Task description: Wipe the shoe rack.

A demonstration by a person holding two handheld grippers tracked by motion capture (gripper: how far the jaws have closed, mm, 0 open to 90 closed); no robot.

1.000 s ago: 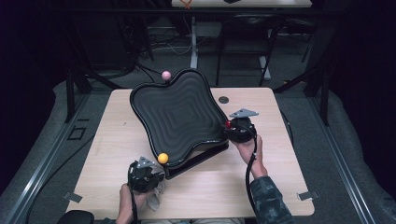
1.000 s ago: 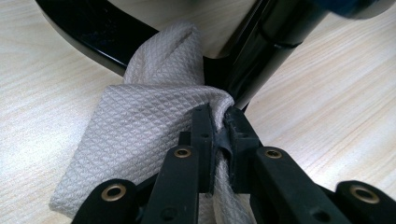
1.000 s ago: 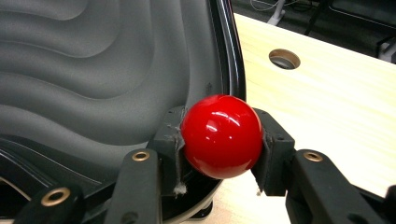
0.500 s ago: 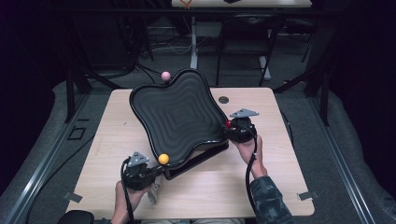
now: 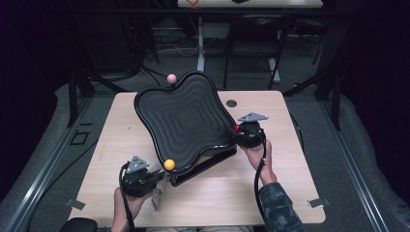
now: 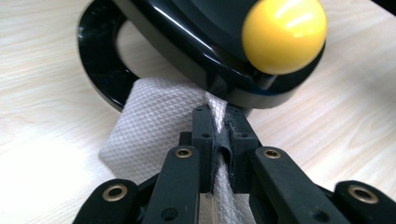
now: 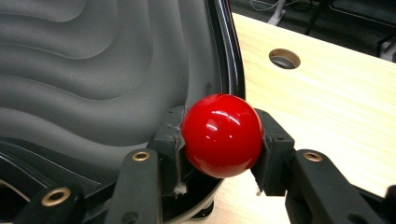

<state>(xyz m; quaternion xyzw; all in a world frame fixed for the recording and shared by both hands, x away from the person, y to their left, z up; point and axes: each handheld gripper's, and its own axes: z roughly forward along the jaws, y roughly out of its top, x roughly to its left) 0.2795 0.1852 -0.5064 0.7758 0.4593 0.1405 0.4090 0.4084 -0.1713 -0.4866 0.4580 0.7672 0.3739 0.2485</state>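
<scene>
A black tray with a wavy grey inside (image 5: 140,104) sits tilted on a black base (image 6: 100,60) in the middle of the table. Coloured balls stand at its corners: pink (image 5: 171,78) at the far one, yellow (image 5: 168,165) (image 6: 284,35) at the near one, red (image 5: 236,128) (image 7: 222,135) at the right. My left gripper (image 5: 160,181) (image 6: 219,126) is shut on a white textured cloth (image 6: 149,126), just below the yellow ball; the cloth runs under the tray's rim. My right gripper (image 5: 240,131) (image 7: 222,142) is shut on the red ball, beside the tray's rim (image 7: 229,51).
The wooden table (image 5: 290,193) has a round hole (image 5: 231,103) (image 7: 284,58) behind the right gripper. Bare wood lies along the front edge and on both sides of the tray. Dark floor, frame legs and cables surround the table.
My left gripper has risen a little with the cloth and shifted slightly left, and its grey plate now shows. The right gripper and the red ball have kept still.
</scene>
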